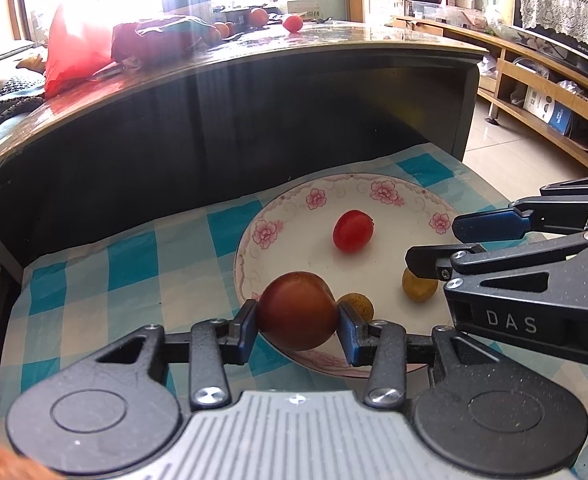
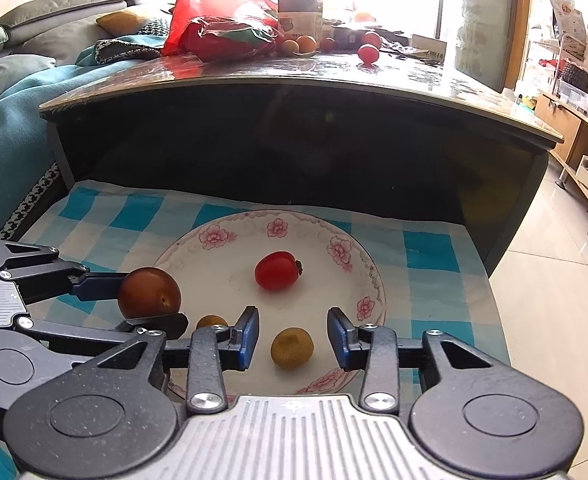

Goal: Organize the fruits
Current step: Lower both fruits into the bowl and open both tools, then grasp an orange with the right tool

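left gripper (image 1: 299, 322) is clamped on a brown-red round fruit (image 1: 297, 310), pads pressed on both its sides, fruit hanging over the plate's (image 1: 294, 208) near-left rim. right gripper (image 2: 293, 338) stands part open with a small yellow-brown fruit (image 2: 292, 348) lying between its fingers, pads not touching it; that fruit sits on the plate near the near edge, so it looks released there. a second small yellow-brown fruit (image 2: 211, 322) lies by the near-left rim, just beside the held fruit. a red tomato-like fruit (image 2: 276, 276) sits near the plate centre, apart from the rest. the plate rests on a blue checked cloth (image 2: 430, 256), toward its far-right part in the left wrist view.

step in hand, judged: set the brown-red fruit down on the plate. to do it well, the left gripper should carry it inward past the rim to bare white space between the red fruit and the small ones, lower until it rests, then open. dropping at the rim risks a roll onto the cloth. the small fruit close by could get bumped. the right gripper should lift straight up and clear first, since the two tools sit close together.
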`<state>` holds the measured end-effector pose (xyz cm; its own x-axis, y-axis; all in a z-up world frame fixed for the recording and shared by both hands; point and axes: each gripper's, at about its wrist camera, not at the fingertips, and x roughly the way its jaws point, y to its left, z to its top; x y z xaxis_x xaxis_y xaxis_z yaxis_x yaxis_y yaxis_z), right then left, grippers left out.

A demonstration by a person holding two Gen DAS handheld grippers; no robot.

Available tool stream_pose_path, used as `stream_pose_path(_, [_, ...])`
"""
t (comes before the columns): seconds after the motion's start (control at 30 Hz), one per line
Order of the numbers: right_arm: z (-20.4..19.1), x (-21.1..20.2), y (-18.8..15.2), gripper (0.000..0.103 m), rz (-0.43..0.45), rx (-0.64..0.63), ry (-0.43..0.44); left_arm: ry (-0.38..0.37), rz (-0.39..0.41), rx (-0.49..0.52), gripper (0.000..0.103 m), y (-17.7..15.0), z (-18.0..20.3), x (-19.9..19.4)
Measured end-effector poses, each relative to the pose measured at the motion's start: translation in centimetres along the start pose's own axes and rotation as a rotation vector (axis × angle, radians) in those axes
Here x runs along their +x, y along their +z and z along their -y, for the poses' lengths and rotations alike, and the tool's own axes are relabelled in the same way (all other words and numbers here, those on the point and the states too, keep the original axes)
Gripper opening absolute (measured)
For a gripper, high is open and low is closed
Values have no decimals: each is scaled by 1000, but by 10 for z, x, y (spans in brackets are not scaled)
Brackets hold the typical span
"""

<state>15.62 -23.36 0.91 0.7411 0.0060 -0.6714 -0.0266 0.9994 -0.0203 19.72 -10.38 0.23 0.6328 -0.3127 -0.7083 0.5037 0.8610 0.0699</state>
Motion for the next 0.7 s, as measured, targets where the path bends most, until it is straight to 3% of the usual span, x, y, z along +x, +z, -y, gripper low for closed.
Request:
stream_pose_path(0.47, [2, -13, 2, 38, 22, 13, -8, 2, 58, -50, 52, 7, -10, -23])
stream_pose_path(0.7, [-2, -29, -6, 38, 9, 7, 13, 13, 50, -69, 52, -2, -23, -41])
